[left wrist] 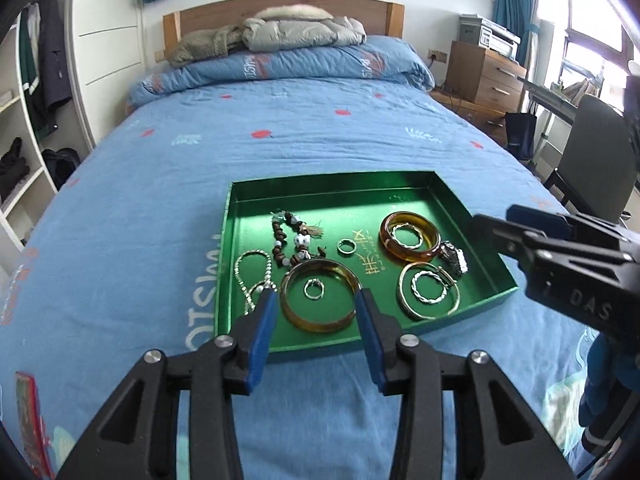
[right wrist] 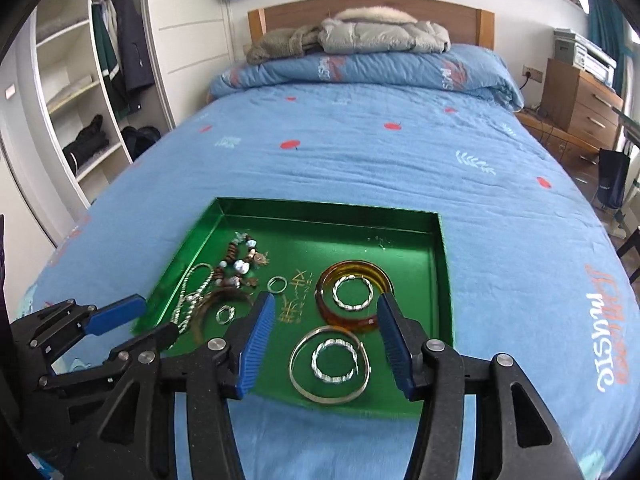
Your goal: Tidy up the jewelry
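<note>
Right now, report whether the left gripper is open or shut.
Open. The left gripper shows its blue pads spread apart above the amber bangle, gripping nothing.

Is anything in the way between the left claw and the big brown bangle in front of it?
No. The left claw is open and empty over the green tray, and nothing sits between it and the amber bangle.

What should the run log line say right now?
left gripper: open, empty | right gripper: open, empty | jewelry: all inside shallow green metal tray on blue quilted bed
</note>
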`<state>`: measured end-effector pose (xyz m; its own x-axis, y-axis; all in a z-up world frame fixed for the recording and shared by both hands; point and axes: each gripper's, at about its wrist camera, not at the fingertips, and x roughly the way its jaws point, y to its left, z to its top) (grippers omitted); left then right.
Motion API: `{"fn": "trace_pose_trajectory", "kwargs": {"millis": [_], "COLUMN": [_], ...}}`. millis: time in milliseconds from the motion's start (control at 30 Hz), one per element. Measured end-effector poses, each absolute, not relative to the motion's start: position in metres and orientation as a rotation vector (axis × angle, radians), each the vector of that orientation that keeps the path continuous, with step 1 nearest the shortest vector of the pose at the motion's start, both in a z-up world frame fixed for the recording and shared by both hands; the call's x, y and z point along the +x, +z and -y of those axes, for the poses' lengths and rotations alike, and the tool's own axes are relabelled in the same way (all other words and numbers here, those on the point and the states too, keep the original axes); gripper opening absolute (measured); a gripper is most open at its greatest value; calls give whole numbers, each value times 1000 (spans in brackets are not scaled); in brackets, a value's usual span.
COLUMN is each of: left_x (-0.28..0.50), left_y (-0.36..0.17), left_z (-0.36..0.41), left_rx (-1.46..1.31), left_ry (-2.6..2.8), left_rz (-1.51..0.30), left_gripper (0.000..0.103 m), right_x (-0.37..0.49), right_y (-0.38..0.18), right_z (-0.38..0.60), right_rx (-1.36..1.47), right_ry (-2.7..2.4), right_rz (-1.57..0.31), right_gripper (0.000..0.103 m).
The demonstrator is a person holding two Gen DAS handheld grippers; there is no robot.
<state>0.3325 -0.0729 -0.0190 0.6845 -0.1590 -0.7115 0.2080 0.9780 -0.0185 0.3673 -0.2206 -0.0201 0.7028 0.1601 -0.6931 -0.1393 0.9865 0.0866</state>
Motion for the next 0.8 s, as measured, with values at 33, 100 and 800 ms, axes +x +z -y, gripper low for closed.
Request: {"fn": "trace_pose_trajectory", "kwargs": {"millis": [33, 100, 800], "left_x": [325, 308, 163], "left_y": [-15, -7, 32], "left_z": [72, 69, 28], "left_rx": [67, 72, 99], "left_ry": [-202, -183, -19], "left_rz": [-782, -764, -613], "left_gripper": [40, 42, 51], "right_x": [359, 339, 173], "right_y": [-16, -9, 10], "right_z": [221, 222, 227], "right_rx": [29, 29, -21], "right_ry": [161, 150, 87], "right_rz": [-764, -742, -641], "right_gripper": [53, 57, 98]}}
